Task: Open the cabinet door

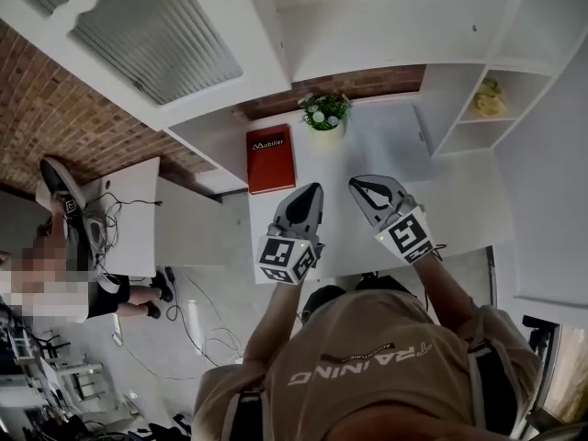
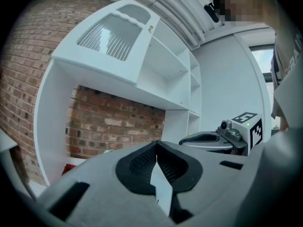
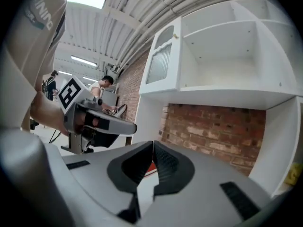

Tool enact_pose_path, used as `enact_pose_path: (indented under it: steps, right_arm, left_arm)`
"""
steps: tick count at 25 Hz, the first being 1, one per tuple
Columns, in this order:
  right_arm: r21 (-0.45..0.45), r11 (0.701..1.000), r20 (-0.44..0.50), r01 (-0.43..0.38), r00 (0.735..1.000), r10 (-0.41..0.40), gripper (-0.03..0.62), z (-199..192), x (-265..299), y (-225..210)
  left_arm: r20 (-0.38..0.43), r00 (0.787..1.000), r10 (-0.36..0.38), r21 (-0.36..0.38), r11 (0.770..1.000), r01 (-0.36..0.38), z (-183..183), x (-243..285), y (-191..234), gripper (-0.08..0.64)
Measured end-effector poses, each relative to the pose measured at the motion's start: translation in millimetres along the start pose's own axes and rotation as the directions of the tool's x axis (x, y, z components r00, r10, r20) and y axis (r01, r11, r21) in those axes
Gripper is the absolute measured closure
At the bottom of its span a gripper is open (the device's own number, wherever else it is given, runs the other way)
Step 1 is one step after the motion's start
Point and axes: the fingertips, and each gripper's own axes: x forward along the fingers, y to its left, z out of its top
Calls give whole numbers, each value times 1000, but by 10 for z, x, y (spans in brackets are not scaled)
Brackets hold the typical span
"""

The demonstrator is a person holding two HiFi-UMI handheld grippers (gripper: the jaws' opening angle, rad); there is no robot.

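The white upper cabinet's door [image 1: 156,30], a ribbed-glass panel with a small knob [image 2: 150,28], looks swung out to the left, with bare white shelves [image 3: 222,56] showing beside it. Both grippers hang side by side in front of the counter, well below the door and apart from it. My left gripper [image 1: 317,189] is shut with nothing in it; its pads meet at the tip [image 2: 156,143]. My right gripper [image 1: 354,184] is also shut and empty [image 3: 152,142]. Each gripper shows in the other's view.
On the white counter [image 1: 386,154] lie a red book [image 1: 271,157] and a small potted plant [image 1: 323,110]. A yellow thing [image 1: 490,99] sits in the right shelf unit. A person sits at a desk [image 1: 129,214] at the left, with cables on the floor.
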Motion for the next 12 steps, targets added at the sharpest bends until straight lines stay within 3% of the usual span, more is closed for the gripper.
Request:
enact_pose_path:
  steps: [6, 12]
  right_arm:
    - [82, 997, 93, -8, 996, 1, 580, 355, 64, -131]
    - [4, 1000, 106, 19, 994, -20, 580, 722, 205, -168]
  left_arm:
    - [35, 999, 3, 61, 998, -6, 314, 41, -54, 551]
    - [50, 999, 10, 106, 994, -15, 732, 23, 131, 551]
